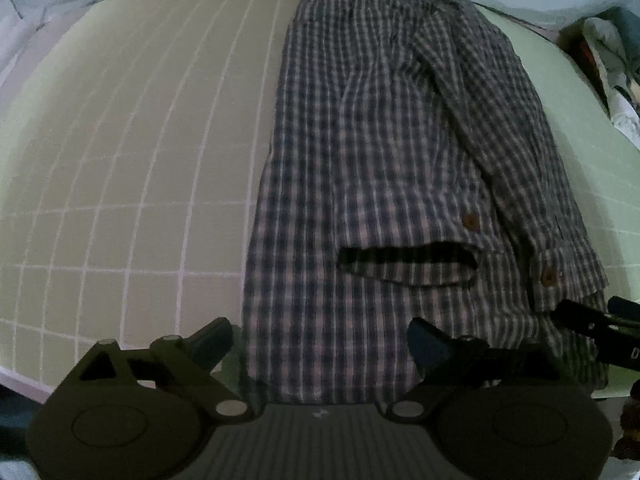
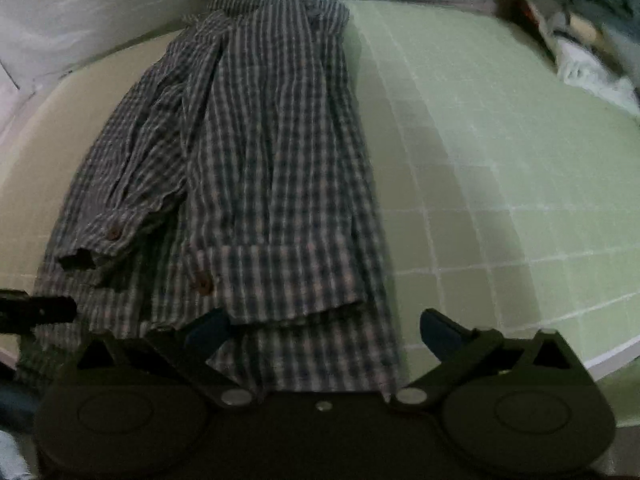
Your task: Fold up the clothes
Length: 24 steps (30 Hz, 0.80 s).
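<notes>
My left tongs [image 1: 320, 340] stood open, holding nothing, low over the near hem of the checked shirt [image 1: 384, 168]. The left finger [image 1: 212, 338] sat just off the cloth's edge over the green mat [image 1: 132, 152], and the right finger [image 1: 430, 346] sat over the cloth. My right tongs [image 2: 326, 330] were open too and empty, their left finger [image 2: 208, 328] over the shirt's near hem and their right finger [image 2: 442, 334] out over bare mat [image 2: 500, 128].

The shirt lay lengthwise on the gridded mat, running away from me, with its sides folded inward. One sleeve [image 2: 136, 152] lay along the body, and its cuff [image 2: 102, 240], with a brown button [image 2: 114, 233], rested toward the near end. A second brown button [image 2: 204, 283] showed on the folded panel beside it. In the left view my right tongs [image 1: 600, 332] reached in at the shirt's near right corner, close by the cuff.

I could read no label or writing on the shirt or the mat; the grid lines carried no legible numbers.

A heap of crumpled clothes [image 2: 580, 56] lay beyond the mat's far right corner, well apart from the shirt. Pale cloth [image 2: 120, 4] ran along the far edge of the mat.
</notes>
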Motion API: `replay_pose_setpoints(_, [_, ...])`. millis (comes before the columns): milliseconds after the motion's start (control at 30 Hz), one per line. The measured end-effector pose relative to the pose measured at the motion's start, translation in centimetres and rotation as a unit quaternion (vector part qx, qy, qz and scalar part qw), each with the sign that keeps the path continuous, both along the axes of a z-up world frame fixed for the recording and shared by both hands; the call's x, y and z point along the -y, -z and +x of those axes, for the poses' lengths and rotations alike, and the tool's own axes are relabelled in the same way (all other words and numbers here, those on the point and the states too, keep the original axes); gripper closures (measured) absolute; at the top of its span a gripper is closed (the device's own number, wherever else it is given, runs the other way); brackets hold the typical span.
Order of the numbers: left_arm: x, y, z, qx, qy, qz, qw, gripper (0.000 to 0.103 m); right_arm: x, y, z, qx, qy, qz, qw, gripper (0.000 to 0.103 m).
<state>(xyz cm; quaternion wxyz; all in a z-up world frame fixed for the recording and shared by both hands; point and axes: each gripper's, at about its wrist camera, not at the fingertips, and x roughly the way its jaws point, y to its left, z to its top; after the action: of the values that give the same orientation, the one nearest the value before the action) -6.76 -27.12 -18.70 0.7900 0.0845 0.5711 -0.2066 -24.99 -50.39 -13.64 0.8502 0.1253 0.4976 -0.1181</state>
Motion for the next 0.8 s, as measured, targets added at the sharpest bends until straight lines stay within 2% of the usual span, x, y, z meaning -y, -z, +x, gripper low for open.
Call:
replay_pose_setpoints(200, [-0.3, 0.3, -0.4, -0.004, -0.011, -0.011, 0.9999, 0.0, 0.1, 0.9, -0.1, -0.015, -0.003, 0.007, 1.0, 0.0])
replay_pose_setpoints(267, [0.1, 0.4, -0.7, 0.002, -0.004, 0.0, 1.0, 0.0, -0.4, 0.8, 0.0, -0.021, -0.01, -0.004, 1.0, 0.0])
replay_pose_setpoints(367, [1.7, 0.9, -1.6, 0.021, 0.032, 0.048, 0.9981, 0.0, -0.8, 1.0, -0.1, -0.034, -0.021, -0.022, 0.999, 0.0])
replay_pose_setpoints(800, [0.8, -0.9, -2.1, 0.012, 0.036, 0.057, 0.9977, 0.0, -1.0, 0.9, 1.0, -0.061, -0.015, -0.021, 0.998, 0.0])
